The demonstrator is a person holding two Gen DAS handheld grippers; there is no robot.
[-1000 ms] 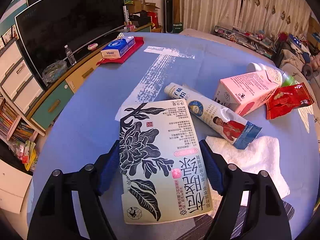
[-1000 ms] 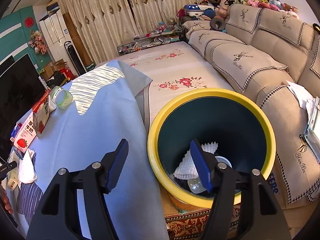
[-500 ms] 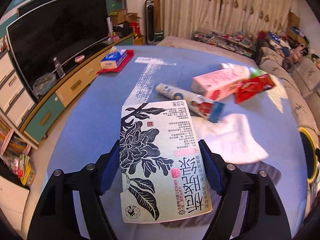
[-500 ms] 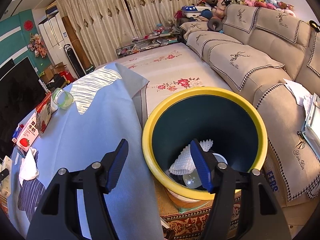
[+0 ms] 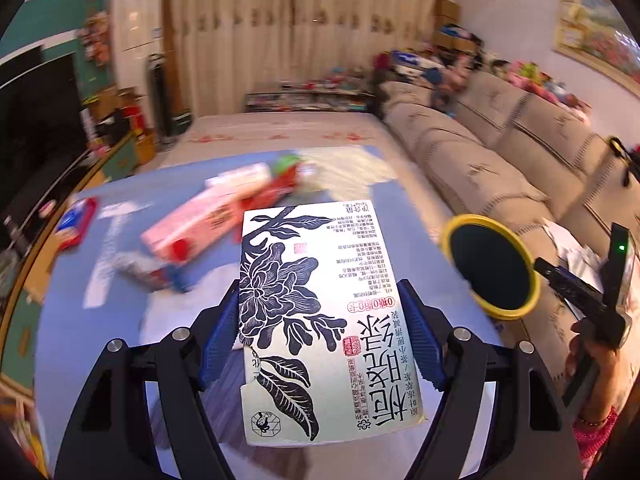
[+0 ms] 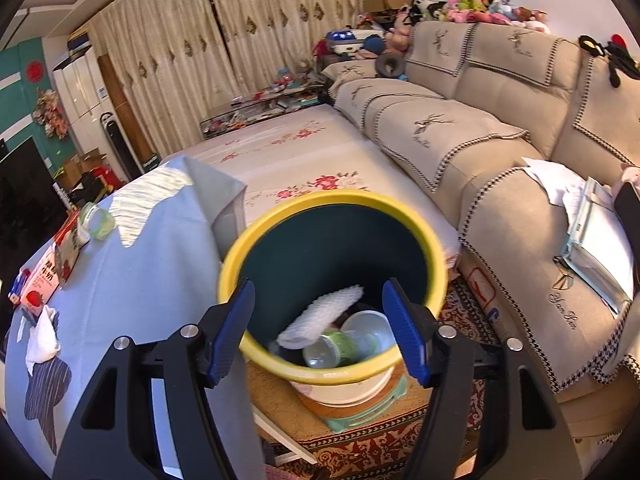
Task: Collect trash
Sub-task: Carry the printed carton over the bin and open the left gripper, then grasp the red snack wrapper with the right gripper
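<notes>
Carton in my left tongs, bin at two o'clock

My left tongs (image 5: 320, 336) pinch the tea carton (image 5: 320, 320) above the table (image 5: 80, 300); my right tongs (image 6: 320, 332) hang spread over the bin (image 6: 332, 280).

Living room. Cream patterned curtains (image 6: 192, 64) span the back wall, upper centre; teal wall panel (image 6: 24, 80) at far left. Beige sofa (image 6: 500, 140) with embroidered covers runs down the right side, plush toys (image 6: 480, 8) heaped on its back. Floral floor covering (image 6: 304, 152) at centre. Framed painting (image 5: 596, 36) upper right. Warm daylight on the fabric
</notes>
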